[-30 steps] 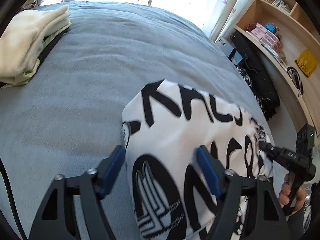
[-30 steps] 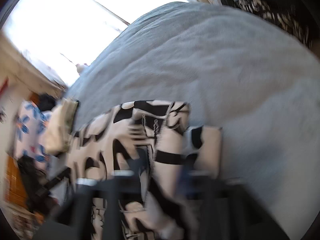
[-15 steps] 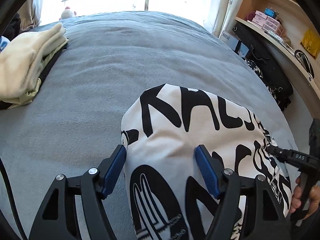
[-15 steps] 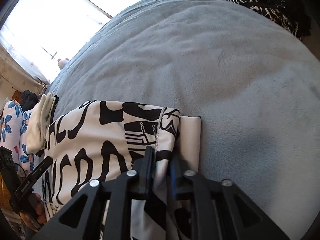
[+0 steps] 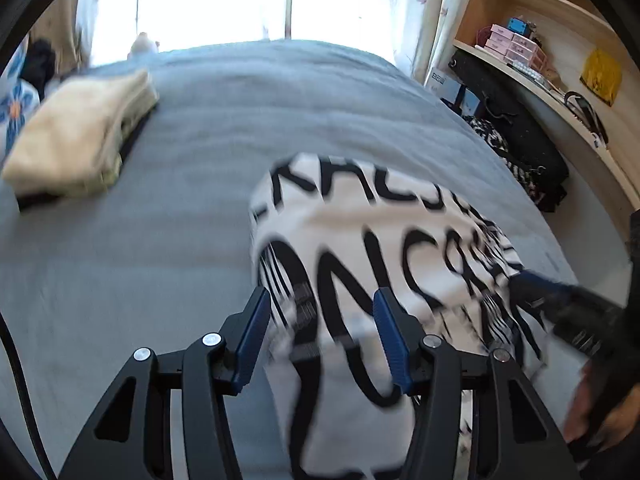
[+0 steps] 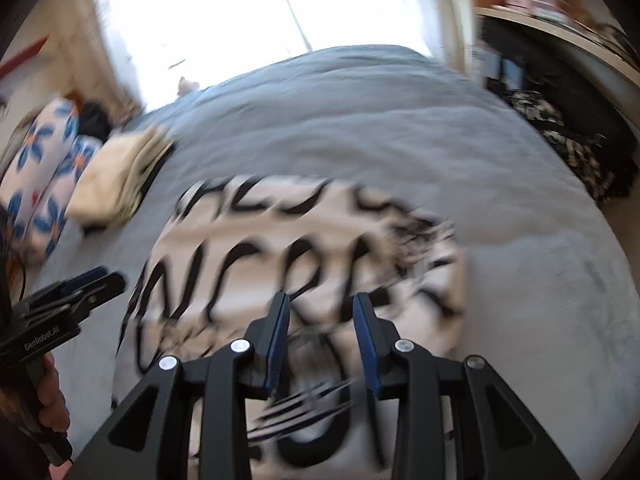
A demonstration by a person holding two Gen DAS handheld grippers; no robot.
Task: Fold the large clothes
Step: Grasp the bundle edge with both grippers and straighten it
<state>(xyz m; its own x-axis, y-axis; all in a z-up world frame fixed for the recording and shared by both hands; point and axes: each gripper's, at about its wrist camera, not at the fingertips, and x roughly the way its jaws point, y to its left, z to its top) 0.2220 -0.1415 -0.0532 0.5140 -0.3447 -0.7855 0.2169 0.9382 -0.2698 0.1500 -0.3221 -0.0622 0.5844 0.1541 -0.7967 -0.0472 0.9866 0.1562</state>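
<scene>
Left wrist view shows the white cotton garment with bold black lettering [image 5: 384, 248] lying folded on the grey fleece bed [image 5: 224, 128], both the left hand-held gripper [image 5: 320, 332] and right hand-held gripper [image 6: 322, 336] released above it, so this fold looks finished and next comes stacking it beside the cream folded pile [image 5: 76, 136].

Both grippers [image 5: 318, 330] [image 6: 322, 334] part-open, empty.

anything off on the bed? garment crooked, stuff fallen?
Nothing stands out. The black-and-white printed garment lies folded in a compact block on the grey bedspread, edges fairly square as far as the motion blur lets me tell. The cream folded pile sits neatly apart, further up the bed on the left. No spill or damage visible.
</scene>
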